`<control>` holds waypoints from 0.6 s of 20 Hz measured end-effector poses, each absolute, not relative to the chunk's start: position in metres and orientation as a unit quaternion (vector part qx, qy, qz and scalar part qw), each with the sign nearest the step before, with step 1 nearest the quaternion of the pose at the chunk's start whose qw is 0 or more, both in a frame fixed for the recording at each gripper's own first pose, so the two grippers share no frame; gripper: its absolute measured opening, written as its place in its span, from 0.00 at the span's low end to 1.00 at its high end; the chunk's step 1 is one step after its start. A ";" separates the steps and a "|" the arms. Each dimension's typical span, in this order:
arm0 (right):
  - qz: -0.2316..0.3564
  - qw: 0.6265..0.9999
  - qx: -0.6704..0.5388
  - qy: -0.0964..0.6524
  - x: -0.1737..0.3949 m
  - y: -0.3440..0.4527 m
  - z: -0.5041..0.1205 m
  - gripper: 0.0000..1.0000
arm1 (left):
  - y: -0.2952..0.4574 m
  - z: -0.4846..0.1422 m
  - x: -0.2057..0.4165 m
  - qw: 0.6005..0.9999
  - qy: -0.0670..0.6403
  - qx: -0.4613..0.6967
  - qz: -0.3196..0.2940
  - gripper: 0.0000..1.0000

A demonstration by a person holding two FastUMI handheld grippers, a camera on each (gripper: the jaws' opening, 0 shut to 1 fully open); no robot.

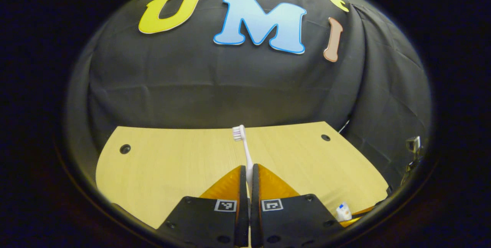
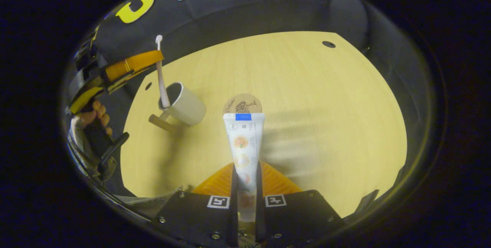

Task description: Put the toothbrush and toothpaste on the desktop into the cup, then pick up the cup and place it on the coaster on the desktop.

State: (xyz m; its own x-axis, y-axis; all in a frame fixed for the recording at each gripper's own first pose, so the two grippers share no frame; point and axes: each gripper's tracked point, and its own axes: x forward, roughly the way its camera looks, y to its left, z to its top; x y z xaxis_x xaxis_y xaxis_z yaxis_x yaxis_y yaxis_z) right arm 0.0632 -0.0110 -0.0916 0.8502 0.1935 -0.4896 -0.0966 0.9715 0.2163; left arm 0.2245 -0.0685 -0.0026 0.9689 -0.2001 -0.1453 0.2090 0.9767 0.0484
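Toothbrush (image 1: 245,152) clamped in left fingers, toothpaste (image 2: 244,144) in right — bare desktop (image 2: 326,125) beyond cup (image 2: 184,104).

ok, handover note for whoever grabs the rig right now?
Left claw: shut on toothbrush, its lower end dipping into the cup.
Right claw: shut on toothpaste, held above the desk.
Coaster sits bare beside the cup.
Done: both items picked up.
Left: release brush in cup, add paste, move cup onto coaster.
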 end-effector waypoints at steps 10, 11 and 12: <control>0.064 0.960 0.102 0.255 0.056 -0.014 -0.091 0.19 | -0.042 -0.022 0.256 0.993 0.085 0.001 -0.077 0.09; 0.062 0.959 0.103 0.255 0.056 -0.015 -0.091 0.19 | -0.037 -0.025 0.257 0.994 0.087 -0.002 -0.068 0.09; 0.061 0.959 0.104 0.256 0.056 -0.015 -0.092 0.19 | -0.034 -0.025 0.257 0.994 0.085 -0.006 -0.066 0.09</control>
